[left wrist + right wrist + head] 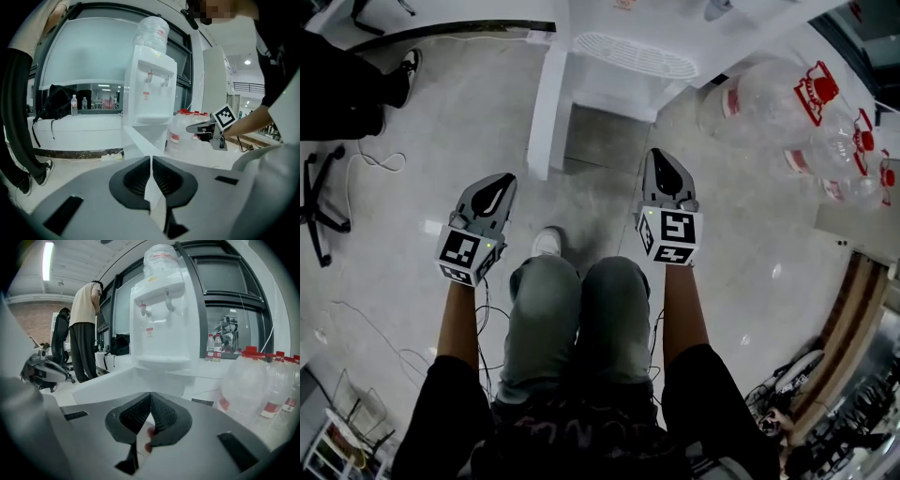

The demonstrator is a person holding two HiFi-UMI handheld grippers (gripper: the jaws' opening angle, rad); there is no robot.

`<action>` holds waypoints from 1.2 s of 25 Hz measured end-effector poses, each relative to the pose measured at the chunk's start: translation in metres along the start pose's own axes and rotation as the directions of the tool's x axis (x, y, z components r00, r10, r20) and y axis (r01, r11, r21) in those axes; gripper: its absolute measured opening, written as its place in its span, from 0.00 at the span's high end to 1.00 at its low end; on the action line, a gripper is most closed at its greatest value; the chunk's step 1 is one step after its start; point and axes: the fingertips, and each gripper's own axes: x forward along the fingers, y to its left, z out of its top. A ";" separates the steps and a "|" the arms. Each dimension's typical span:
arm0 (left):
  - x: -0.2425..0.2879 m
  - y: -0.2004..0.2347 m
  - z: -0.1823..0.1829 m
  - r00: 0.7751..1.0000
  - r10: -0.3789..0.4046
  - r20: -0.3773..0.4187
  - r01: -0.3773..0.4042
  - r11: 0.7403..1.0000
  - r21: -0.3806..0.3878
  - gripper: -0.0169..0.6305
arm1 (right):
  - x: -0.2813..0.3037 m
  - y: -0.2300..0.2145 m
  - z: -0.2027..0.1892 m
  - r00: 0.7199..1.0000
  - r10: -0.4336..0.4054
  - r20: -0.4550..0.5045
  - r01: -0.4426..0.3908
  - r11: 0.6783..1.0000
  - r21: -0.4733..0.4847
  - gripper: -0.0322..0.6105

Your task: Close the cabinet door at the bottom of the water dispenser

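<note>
The white water dispenser (pixel 628 56) stands ahead of me with a jug on top (pixel 152 30). Its bottom cabinet door (pixel 547 117) hangs open, swung out toward me at the left of the dark opening (pixel 600 141). My left gripper (pixel 504 178) is just in front of the door's free edge, shut and empty. My right gripper (pixel 659 155) is shut and empty before the opening's right side. The open door (pixel 140 140) shows beyond the closed jaws in the left gripper view, and the door (pixel 108 380) also shows in the right gripper view.
Several large water jugs (pixel 769 103) with red caps lie on the floor to the dispenser's right. An office chair (pixel 319 197) and loose cables are at the left. A person (pixel 84 333) stands at the window counter. My knees are directly below the grippers.
</note>
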 end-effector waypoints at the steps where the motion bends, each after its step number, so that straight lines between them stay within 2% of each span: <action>1: 0.004 -0.001 -0.009 1.000 -0.006 0.004 0.006 1.000 -0.001 0.95 | 0.005 0.000 -0.010 1.000 0.002 0.001 -0.002 1.000 0.003 0.93; 4: 0.019 -0.005 -0.034 0.999 -0.036 0.013 0.036 0.999 -0.007 0.92 | 0.020 0.000 -0.037 1.000 0.012 0.000 -0.012 1.000 0.000 0.93; 5: 0.025 -0.008 -0.042 0.999 -0.052 0.013 0.052 0.999 -0.003 0.80 | 0.023 -0.001 -0.045 1.000 0.015 -0.002 -0.015 1.000 -0.005 0.93; 6: 0.030 -0.011 -0.049 0.998 -0.066 0.010 0.066 0.998 0.005 0.76 | 0.026 -0.002 -0.053 1.000 0.017 -0.004 -0.017 1.000 -0.012 0.93; 11: 0.056 -0.015 -0.072 0.996 -0.088 0.008 0.088 0.996 0.032 0.72 | 0.037 -0.018 -0.087 1.000 0.011 -0.007 -0.011 1.000 -0.018 0.93; 22: 0.088 -0.049 -0.064 0.980 -0.189 0.065 0.184 0.980 0.073 0.72 | 0.034 -0.052 -0.120 1.000 -0.030 0.003 0.030 1.000 -0.004 0.93; 26: 0.112 -0.076 -0.050 0.958 -0.267 0.105 0.256 0.961 0.101 0.75 | 0.027 -0.072 -0.133 0.998 -0.066 0.001 0.066 0.998 0.003 0.93; 30: 0.139 -0.104 -0.039 0.928 -0.354 0.120 0.337 0.931 0.141 0.76 | 0.018 -0.093 -0.148 0.994 -0.109 -0.008 0.109 0.994 0.015 0.93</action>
